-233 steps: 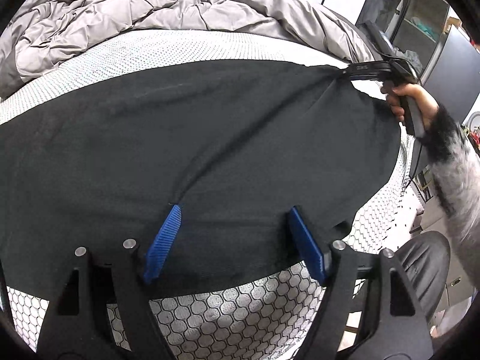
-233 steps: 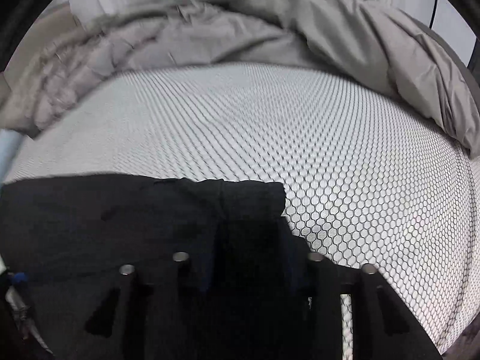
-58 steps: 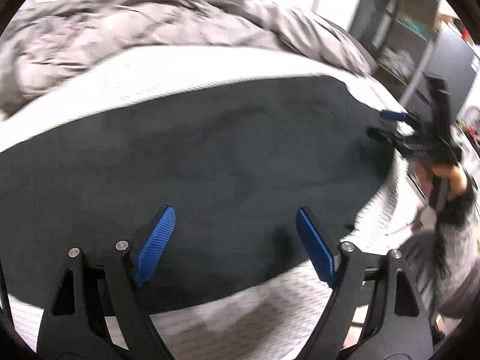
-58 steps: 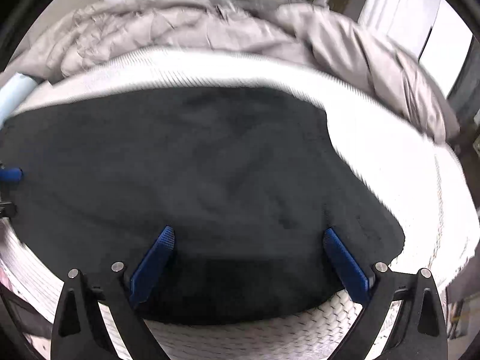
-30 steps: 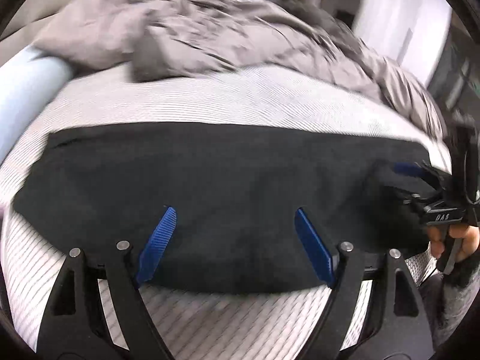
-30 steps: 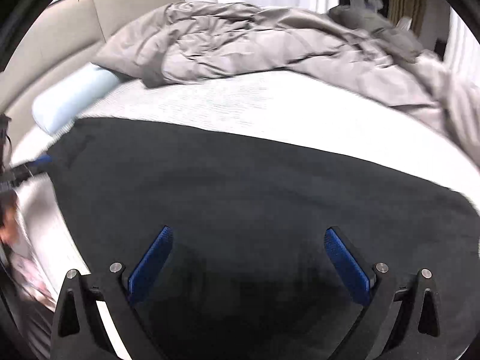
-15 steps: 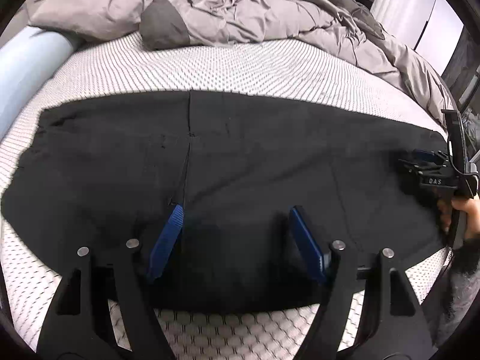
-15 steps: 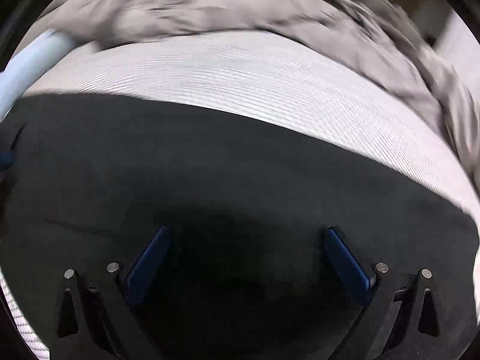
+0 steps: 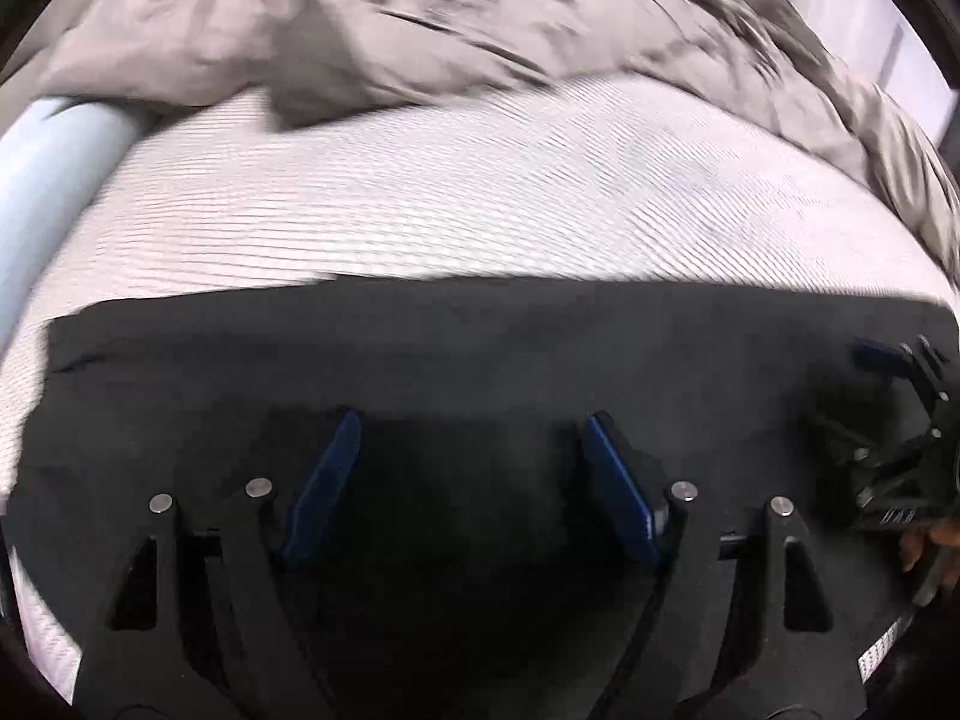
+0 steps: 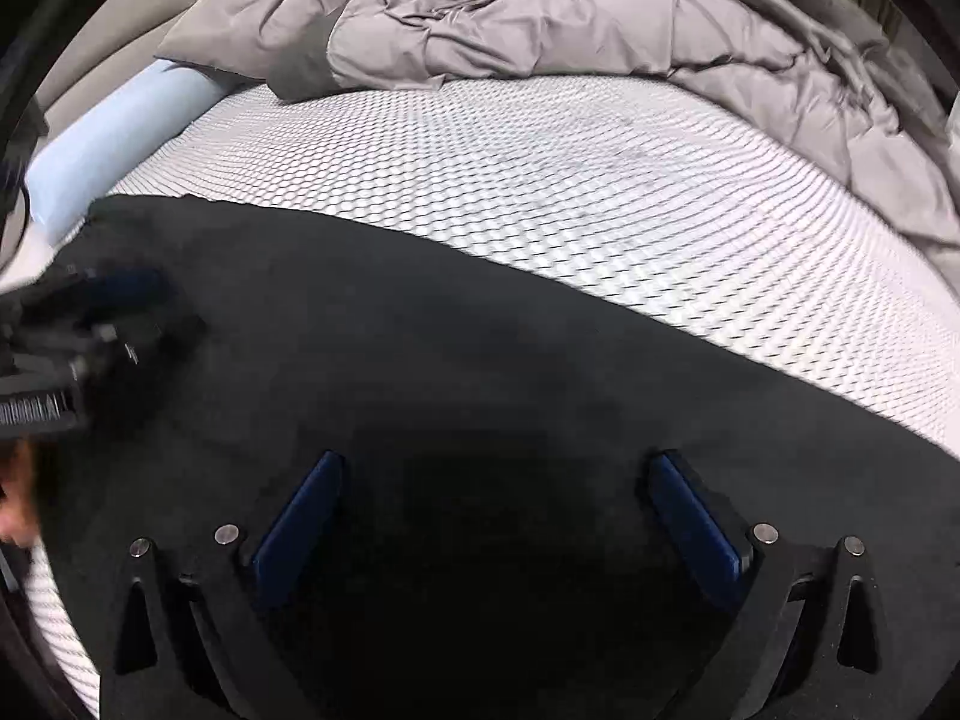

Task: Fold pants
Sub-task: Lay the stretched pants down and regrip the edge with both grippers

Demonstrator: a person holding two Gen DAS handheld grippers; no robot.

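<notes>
Lying across the near part of the bed point(image 10: 540, 192), the pants point(image 10: 480, 360) are forming a long dark band on the honeycomb-patterned mattress cover, with the grey duvet point(image 10: 570, 18) bunched well beyond them and a pale blue bolster point(image 10: 108, 138) sitting at the far left corner. Both tools are hovering over the near edge of the cloth and pointing steeply down at it. The left gripper point(image 9: 474, 468) is showing its jaws apart and opening a little, with only flat fabric beneath them; the right gripper point(image 10: 492, 516) is likewise showing its jaws wide apart, clamped on nothing. Judging from this layout, the step in hand is taking hold of the near edge for the next fold. For a clean result, each pad should be catching every layer at the hem, both tools should be gripping level with one another, and the cloth should be staying taut between them while being carried over.
</notes>
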